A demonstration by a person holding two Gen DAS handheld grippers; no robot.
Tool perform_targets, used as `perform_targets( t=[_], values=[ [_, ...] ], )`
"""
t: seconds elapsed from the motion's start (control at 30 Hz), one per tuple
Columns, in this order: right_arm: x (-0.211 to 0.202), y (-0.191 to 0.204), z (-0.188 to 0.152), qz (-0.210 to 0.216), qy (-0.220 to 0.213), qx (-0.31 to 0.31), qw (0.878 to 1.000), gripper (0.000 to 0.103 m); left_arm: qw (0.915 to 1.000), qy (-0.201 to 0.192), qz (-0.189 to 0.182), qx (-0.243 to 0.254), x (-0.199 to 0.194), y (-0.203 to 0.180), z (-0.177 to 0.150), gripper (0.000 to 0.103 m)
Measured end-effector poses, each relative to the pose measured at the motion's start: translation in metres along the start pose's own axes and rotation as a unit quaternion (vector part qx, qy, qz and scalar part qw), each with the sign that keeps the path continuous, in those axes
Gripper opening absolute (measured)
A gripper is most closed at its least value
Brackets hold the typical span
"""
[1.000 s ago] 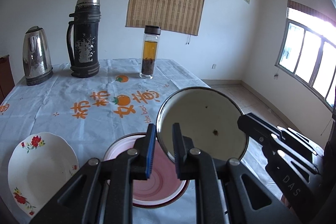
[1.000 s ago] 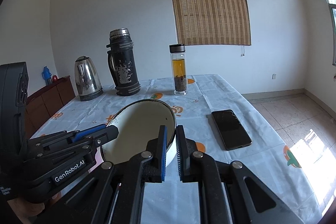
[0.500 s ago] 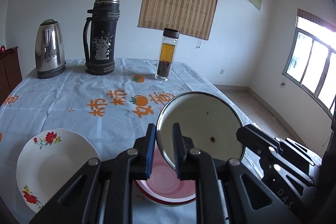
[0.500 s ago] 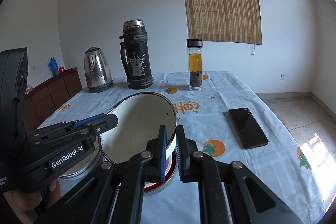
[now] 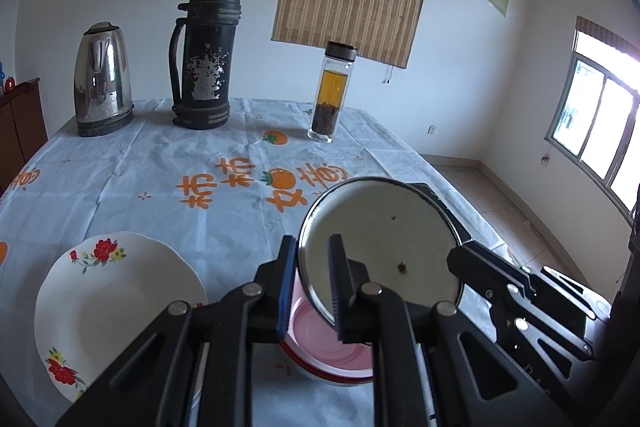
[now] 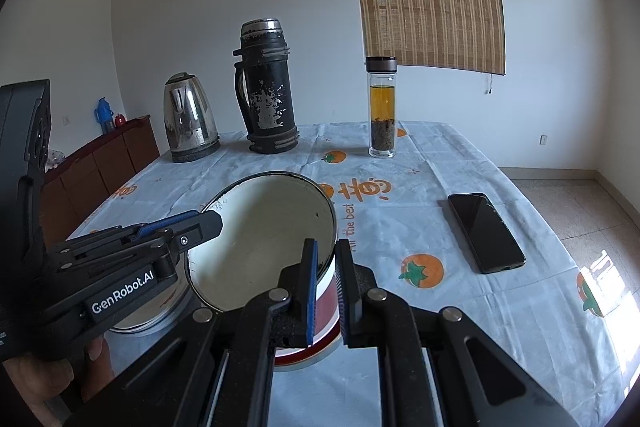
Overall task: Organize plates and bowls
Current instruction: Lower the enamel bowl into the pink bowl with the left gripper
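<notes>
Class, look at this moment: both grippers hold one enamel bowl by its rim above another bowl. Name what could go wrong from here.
1. The enamel bowl is pinched only at its rim by the left gripper and right gripper, and tilted; it might slip.
2. It hangs above the pink bowl; a drop could chip both.
3. The phone lies close by and could be struck.

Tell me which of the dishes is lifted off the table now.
The enamel bowl, tilted, its rim pinched by both grippers. The pink bowl and the flowered plate lie flat on the table.
</notes>
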State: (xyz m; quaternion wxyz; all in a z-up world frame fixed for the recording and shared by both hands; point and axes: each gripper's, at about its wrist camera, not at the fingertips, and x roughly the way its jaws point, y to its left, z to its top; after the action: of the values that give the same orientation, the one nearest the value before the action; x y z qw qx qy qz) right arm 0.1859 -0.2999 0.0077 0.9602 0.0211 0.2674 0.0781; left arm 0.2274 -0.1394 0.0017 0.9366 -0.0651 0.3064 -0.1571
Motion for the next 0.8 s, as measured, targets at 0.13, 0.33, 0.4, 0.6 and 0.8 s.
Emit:
perform_targets(
  t=[0.13, 0.33, 0.4, 0.6, 0.8],
  values=[
    [0.002, 0.0, -0.001, -0.001, 0.004, 0.0, 1.0, 0.01, 1.0, 0.004, 0.001, 0.0, 0.001, 0.0, -0.001, 0.013],
    [0.009, 0.0, -0.005, 0.0, 0.021, 0.002, 1.0, 0.01, 0.9999, 0.011, 0.005, 0.002, 0.004, 0.0, -0.001, 0.013],
    [0.011, -0.001, -0.006, 0.001, 0.024, 0.003, 1.0, 0.01, 0.9999, 0.016, 0.005, 0.0, 0.006, 0.001, -0.002, 0.013],
    [0.011, -0.001, -0.006, -0.002, 0.028, 0.0, 1.0, 0.01, 0.9997, 0.024, 0.004, -0.002, 0.008, 0.002, -0.003, 0.013],
    [0.015, -0.002, -0.009, -0.002, 0.042, 0.001, 0.999, 0.01, 0.9995, 0.031, 0.006, -0.002, 0.01, 0.002, -0.004, 0.013]
  ],
)
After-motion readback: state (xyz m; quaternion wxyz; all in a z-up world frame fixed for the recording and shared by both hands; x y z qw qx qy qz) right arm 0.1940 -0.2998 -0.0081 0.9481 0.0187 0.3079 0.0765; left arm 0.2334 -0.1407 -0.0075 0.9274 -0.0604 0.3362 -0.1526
